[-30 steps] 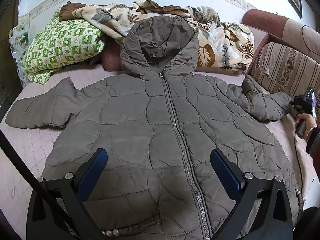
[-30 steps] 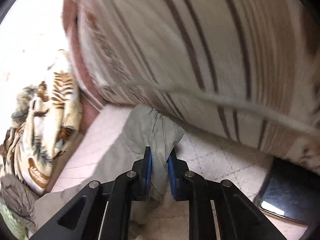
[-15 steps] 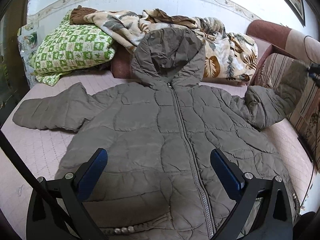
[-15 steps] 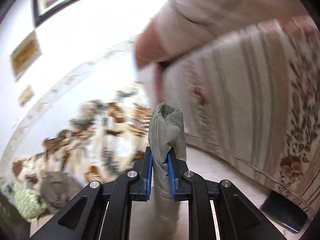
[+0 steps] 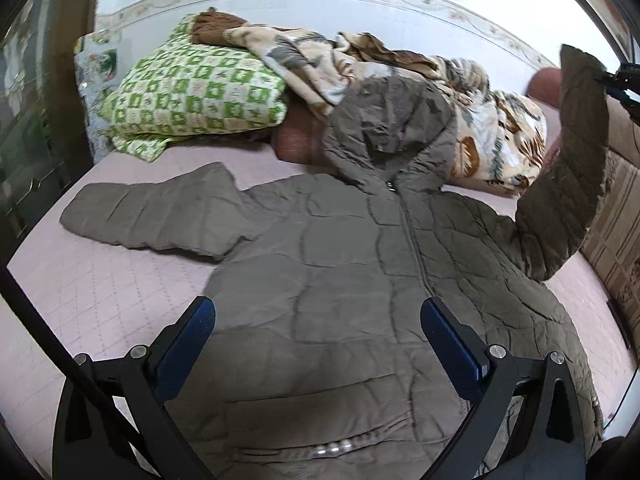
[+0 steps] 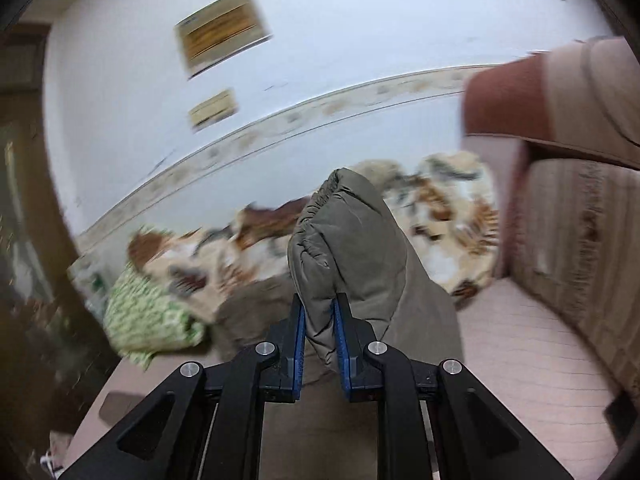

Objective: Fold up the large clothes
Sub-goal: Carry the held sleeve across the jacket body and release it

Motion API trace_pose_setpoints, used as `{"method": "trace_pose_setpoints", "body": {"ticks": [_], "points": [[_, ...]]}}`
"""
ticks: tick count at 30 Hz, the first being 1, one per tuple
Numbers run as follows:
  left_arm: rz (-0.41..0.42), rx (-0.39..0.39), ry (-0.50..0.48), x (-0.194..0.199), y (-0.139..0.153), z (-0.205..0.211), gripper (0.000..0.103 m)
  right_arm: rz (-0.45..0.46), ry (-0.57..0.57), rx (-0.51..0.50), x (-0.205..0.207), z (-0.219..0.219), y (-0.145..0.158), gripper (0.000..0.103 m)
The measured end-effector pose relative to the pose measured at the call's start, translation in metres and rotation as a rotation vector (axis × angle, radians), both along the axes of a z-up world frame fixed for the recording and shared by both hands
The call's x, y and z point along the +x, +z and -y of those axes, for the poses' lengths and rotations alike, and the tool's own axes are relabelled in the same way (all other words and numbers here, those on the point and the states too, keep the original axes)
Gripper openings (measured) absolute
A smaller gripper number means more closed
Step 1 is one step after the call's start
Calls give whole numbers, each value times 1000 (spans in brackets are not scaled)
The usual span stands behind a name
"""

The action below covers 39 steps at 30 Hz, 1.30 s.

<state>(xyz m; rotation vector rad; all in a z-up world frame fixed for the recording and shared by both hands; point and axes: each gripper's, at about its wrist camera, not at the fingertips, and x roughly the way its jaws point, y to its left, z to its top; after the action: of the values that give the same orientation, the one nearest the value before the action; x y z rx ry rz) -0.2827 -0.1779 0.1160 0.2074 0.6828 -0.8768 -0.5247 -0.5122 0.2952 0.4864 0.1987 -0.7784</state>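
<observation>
Compared with a second ago: sleeve raised from the bed at the right edge of the left wrist view, now standing up in the air, cuff high at the upper right near the sofa; before, lying flat on the cover beside the striped cushion. In the right wrist view, no more striped cushion filling the frame; now the wall, blurred frames on it, the blanket and the green pillow behind the cuff. Left wrist view shifted a little: jacket lower and more to the right in the frame, pillow more central. Right gripper: nearly closed, blue pads pressing the sleeve just under the cuff, fabric bulging above them, centre of the frame. Left gripper: wide open, nothing between the fingers, hovering above the lower part of the jacket, not touching it as far as visible. Jacket itself spread flat, front up, zipper closed, in the middle of the bed; hood toward the blanket at the top, other sleeve stretched flat to the left.
</observation>
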Motion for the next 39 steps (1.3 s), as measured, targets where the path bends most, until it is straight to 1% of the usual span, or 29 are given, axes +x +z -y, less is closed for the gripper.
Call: {"method": "trace_pose_setpoints", "body": {"ticks": [4,7,10,13,16,20,24,25,29,31,32,34,36,37,39], "points": [[-25,-11,36,14,1,-13,102,-52,99,-4,53,-30,-9,15],[-44,-20,61,23,0,-23,102,-89,164,12,88,-49,-26,15],[-53,-18,85,29,-2,-29,102,-136,219,35,125,-64,-51,14],[-67,-12,104,35,-5,-35,102,-183,258,76,157,-75,-83,14],[-82,-9,120,42,-7,-38,102,-240,297,135,190,-85,-128,14],[-103,-2,134,49,-11,-38,102,-306,343,203,222,-98,-180,14],[-111,5,138,52,-14,-36,102,-339,386,231,244,-112,-212,14],[-110,5,137,52,-15,-35,102,-342,394,239,246,-115,-216,14],[-84,24,145,62,-16,-22,102,-378,437,274,259,-123,-239,14],[-116,16,139,77,-17,-11,102,-379,454,312,260,-123,-250,14],[-140,10,129,85,-17,-3,102,-364,457,331,258,-120,-254,15],[-161,-4,135,96,-16,7,102,-331,476,383,255,-115,-261,16],[-194,-6,118,105,-19,23,102,-309,509,458,252,-107,-269,18],[-211,3,118,110,-22,31,102,-299,529,484,249,-105,-270,19],[-238,12,109,114,-28,43,102,-277,562,511,239,-103,-262,19]]}}
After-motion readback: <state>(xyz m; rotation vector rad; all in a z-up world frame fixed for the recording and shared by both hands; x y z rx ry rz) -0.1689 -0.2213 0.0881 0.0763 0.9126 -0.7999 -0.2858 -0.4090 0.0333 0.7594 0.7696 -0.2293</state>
